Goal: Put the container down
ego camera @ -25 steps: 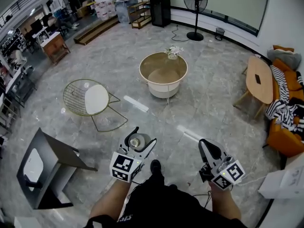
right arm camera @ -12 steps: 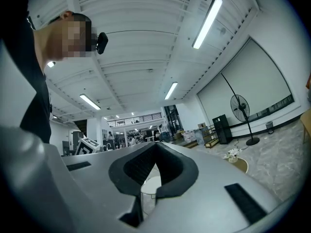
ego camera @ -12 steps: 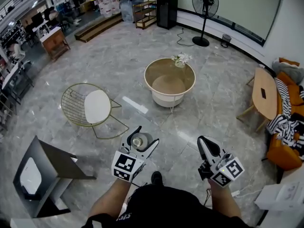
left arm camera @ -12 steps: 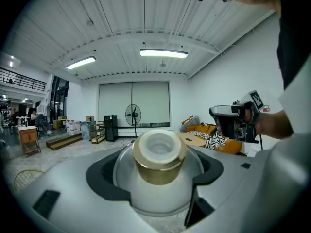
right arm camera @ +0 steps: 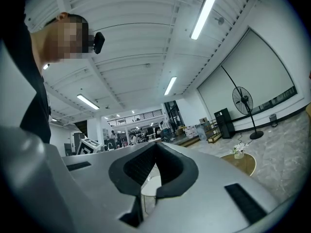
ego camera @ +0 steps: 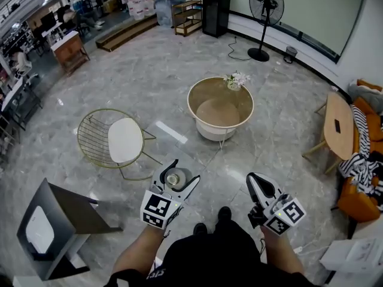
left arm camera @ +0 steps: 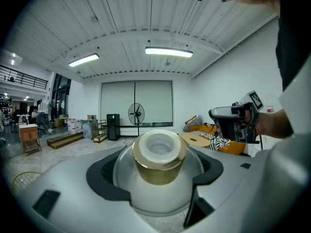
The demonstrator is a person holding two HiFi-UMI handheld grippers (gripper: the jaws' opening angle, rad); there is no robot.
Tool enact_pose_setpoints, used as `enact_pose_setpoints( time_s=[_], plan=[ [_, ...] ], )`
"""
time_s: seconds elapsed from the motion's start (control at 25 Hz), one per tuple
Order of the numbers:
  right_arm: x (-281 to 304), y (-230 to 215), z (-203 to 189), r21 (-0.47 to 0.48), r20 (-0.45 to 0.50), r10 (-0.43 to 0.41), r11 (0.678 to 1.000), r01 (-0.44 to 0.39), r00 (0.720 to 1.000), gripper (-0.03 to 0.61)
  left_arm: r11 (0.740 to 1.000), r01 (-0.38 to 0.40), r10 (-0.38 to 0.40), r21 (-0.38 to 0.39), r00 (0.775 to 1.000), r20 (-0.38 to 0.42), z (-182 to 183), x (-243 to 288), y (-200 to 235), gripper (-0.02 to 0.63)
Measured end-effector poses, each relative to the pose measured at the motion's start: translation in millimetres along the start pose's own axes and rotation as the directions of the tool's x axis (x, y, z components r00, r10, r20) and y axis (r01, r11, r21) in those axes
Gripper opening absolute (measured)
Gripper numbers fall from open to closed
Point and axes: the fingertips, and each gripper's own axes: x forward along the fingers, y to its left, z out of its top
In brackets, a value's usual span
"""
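A small clear container (ego camera: 173, 177) with a gold neck sits between the jaws of my left gripper (ego camera: 178, 179), which is shut on it above the marble floor. In the left gripper view the container (left arm camera: 159, 165) fills the middle, its round glass body clamped by the dark pads of the left gripper (left arm camera: 155, 178), mouth pointing up and forward. My right gripper (ego camera: 259, 183) is held level at the right; its jaws meet with nothing between them, as the right gripper view (right arm camera: 154, 149) also shows.
A round beige table (ego camera: 198, 91) with a small vase of flowers (ego camera: 235, 79) stands ahead. A gold wire chair (ego camera: 112, 139) is to the left, a dark grey stand (ego camera: 57, 223) at the near left. A wooden bench (ego camera: 339, 127) and an orange sofa (ego camera: 360, 187) line the right side.
The whole view has shifted as the person walks; the round table has slid right and slightly nearer. Both grippers keep the same pose, the left still holding the container.
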Motion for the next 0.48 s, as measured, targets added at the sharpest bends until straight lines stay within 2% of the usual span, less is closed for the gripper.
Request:
enact_pose_setpoints(
  time_s=[0.16,0.48],
  plan=[
    [22,-16,2,0.006,-0.001,0.016,1.0,-0.016,1.0,0.015,1.0,0.005,-0.005,-0.007,1.0,0.009,3,15,15,0.347],
    [63,-73,10,0.038,0.007,0.056,0.998,-0.056,0.998,0.015,0.999,-0.043,0.043,-0.014,0.999,-0.018,7,65,50,0.347]
  ],
)
